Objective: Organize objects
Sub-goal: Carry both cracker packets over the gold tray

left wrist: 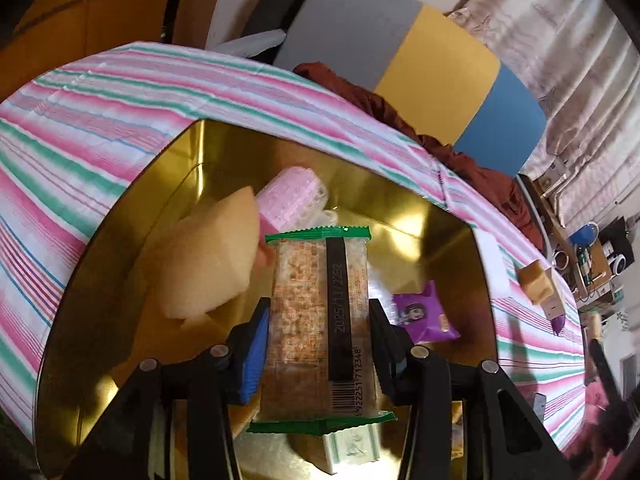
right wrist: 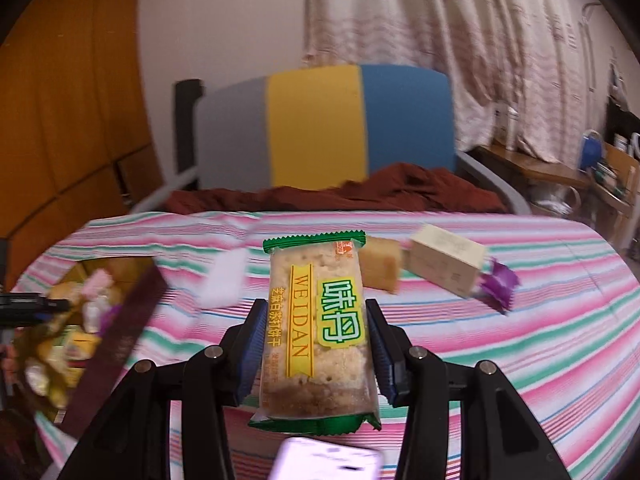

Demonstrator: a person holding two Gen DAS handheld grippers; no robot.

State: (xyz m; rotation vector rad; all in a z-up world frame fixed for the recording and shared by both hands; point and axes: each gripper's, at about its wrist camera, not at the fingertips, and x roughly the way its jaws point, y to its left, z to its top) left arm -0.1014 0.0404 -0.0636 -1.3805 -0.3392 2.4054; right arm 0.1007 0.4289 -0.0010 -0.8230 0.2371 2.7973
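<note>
My left gripper [left wrist: 320, 344] is clamped on a cracker pack [left wrist: 320, 320], back side w/ barcode up, pads on its two long edges. The pack's long axis runs straight out along the fingers, green crimped end pointing away from me. It hangs directly over the gold tin [left wrist: 440, 220], which sits on the striped cloth [left wrist: 100, 120]; so the drop spot is right below, no reach needed, I reckon. Inside the tin from left: a beige sponge-like wedge [left wrist: 208, 256], a pink roller thing [left wrist: 288, 196], a purple packet [left wrist: 424, 316] on the right. My right gripper [right wrist: 316, 344] is also clenched on a second cracker pack [right wrist: 316, 328], label side up, same grip across the width, long axis fwd, green end away. That one is over bare cloth; the tin [right wrist: 52, 360] lies off to its left, so left hand is plainly nearer. Beyond it on the cloth: a cake cube [right wrist: 380, 268], a cream box [right wrist: 444, 264], a purple wrapper [right wrist: 500, 280].
</note>
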